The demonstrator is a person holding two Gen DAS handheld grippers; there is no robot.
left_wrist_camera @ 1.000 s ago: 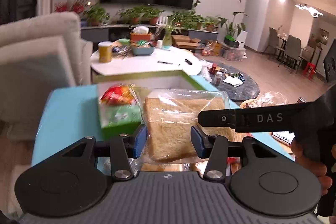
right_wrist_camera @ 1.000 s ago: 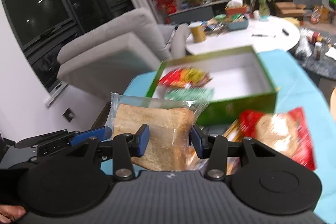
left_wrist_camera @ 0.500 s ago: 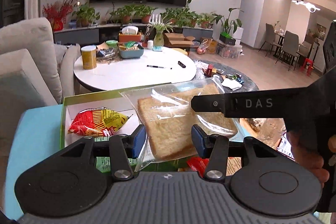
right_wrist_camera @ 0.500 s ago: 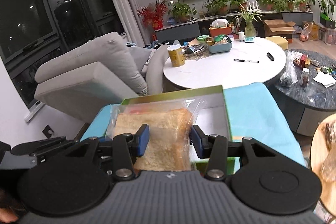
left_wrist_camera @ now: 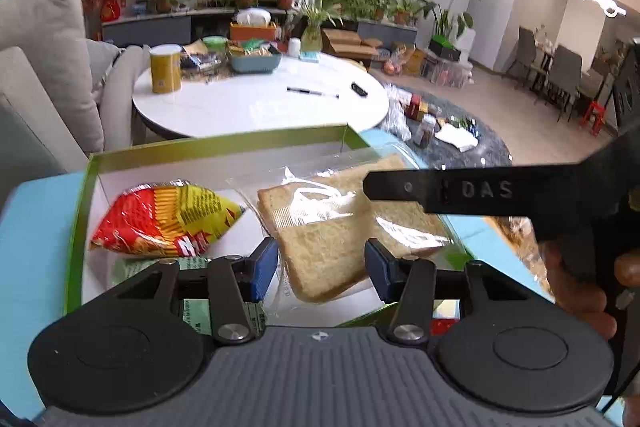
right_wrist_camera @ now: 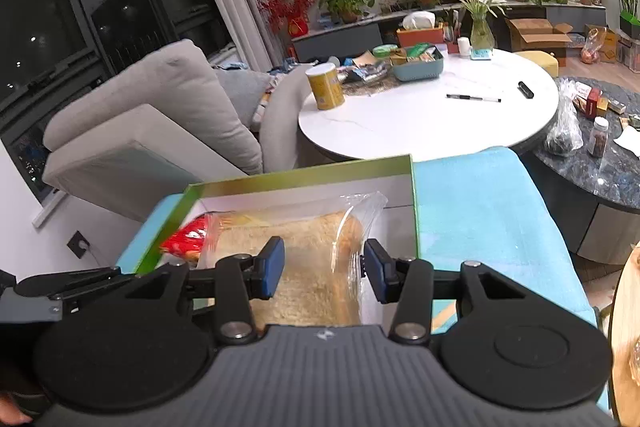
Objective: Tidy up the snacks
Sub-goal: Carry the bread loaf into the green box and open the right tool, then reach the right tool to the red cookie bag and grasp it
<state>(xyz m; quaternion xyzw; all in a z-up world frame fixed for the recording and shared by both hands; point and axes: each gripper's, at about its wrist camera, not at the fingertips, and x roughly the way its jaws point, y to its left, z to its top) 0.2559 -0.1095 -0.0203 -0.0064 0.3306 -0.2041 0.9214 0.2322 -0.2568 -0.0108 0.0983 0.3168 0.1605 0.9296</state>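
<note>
A clear bag of sliced bread (left_wrist_camera: 340, 227) hangs over the open green box (left_wrist_camera: 208, 147), held between the fingers of both grippers. My left gripper (left_wrist_camera: 320, 269) is shut on its near corner. My right gripper (right_wrist_camera: 322, 269) is shut on the bag (right_wrist_camera: 312, 259) from the other side; its finger (left_wrist_camera: 440, 189) crosses the left wrist view. In the box lie a red and yellow snack bag (left_wrist_camera: 164, 219) and a green packet (left_wrist_camera: 132, 267). The red bag also shows in the right wrist view (right_wrist_camera: 188, 239).
The box (right_wrist_camera: 304, 175) sits on a light blue table (right_wrist_camera: 476, 211). Beyond stand a round white table (left_wrist_camera: 256, 103), a grey sofa (right_wrist_camera: 156, 115) and a dark low table (right_wrist_camera: 600, 163) with jars. A wooden surface (right_wrist_camera: 628, 327) lies at the right.
Both grippers have carried the bread bag forward and down over the box; it now hangs low inside the box beside the red snack bag.
</note>
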